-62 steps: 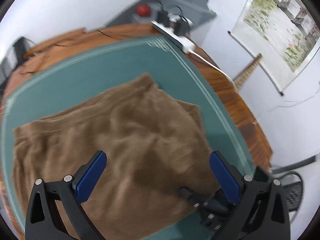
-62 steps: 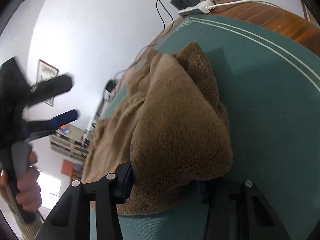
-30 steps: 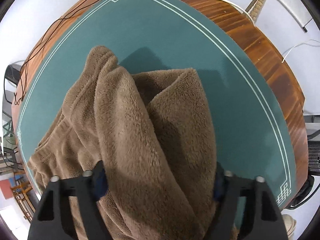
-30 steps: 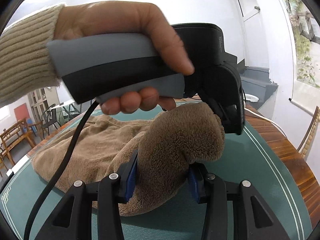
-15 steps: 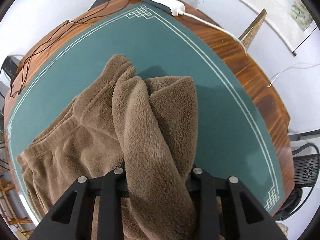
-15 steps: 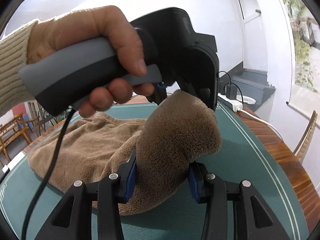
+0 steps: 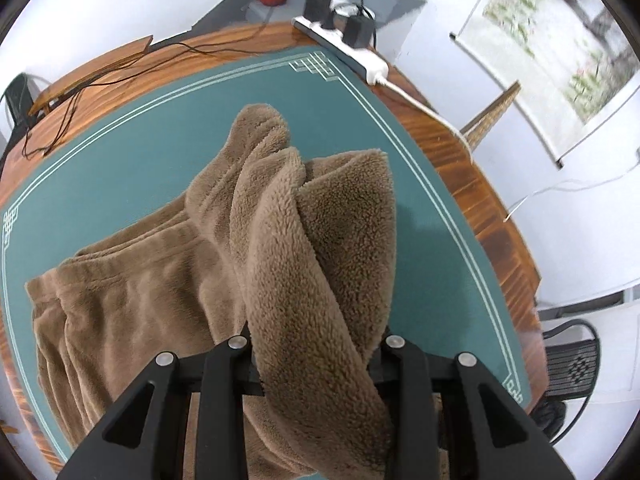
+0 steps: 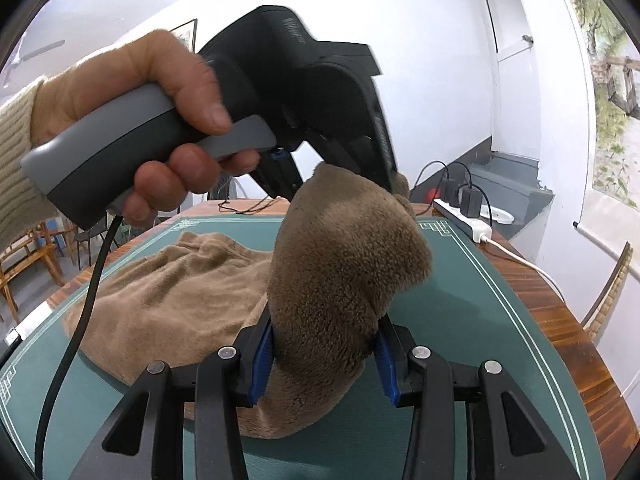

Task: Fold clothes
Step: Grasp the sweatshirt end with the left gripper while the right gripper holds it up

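White walls [image 8: 440, 40], hanging landscape scroll [image 7: 560, 52], wooden chairs [image 8: 24, 256] beyond the wooden table [image 7: 472, 152].

L gripper [image 7: 316, 344] clamped (pointing down), R gripper [image 8: 324, 344] clamped

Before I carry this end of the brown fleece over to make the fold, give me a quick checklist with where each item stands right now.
1. Left tool closed on the brown fleece: ok, fabric bunched between its fingers after the jaws just closed.
2. Right tool closed on the fleece: ok, blue pads press both sides.
3. Held end lifted off the green mat: ok, it hangs raised in both views.
4. Rest of the garment lying flat: not ok, ridges and wrinkles show.
5. Mat beyond the fleece free for the fold: ok, bare green there.
6. Power strip and cables off the mat: ok, they sit on the wooden table edge.
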The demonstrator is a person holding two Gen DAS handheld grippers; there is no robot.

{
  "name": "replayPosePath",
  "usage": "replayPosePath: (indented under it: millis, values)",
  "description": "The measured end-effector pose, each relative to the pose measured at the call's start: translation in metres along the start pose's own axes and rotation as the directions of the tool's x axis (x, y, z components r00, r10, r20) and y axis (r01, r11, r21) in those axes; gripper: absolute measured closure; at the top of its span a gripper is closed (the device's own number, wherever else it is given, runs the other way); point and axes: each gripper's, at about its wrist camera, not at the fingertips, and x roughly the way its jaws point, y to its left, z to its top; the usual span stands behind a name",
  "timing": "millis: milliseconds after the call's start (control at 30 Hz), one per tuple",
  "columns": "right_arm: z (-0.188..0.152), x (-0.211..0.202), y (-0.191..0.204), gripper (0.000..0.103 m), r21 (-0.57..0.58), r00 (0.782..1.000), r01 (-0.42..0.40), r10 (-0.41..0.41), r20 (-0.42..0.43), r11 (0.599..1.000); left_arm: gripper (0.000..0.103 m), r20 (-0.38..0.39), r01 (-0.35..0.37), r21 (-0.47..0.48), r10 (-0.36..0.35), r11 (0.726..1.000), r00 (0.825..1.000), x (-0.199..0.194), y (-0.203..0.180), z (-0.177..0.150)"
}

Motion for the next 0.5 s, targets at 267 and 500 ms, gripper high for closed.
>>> replayPosePath:
  millis: [267,500]
  values:
    - [0.024,-0.004,0.035,0.058,-0.003,0.998,-0.053,0.053,0.046,0.999,0.069,0.109,0.098,-0.125,-0.084,0.987,0.991,-0.049,0.085,-0.019]
    - [0.045,0.001,0.094,0.058,-0.05,0.99,-0.11,0.114,0.086,0.993,0.069,0.19,0.197,-0.227,-0.155,0.954,0.969,-0.074,0.175,-0.047]
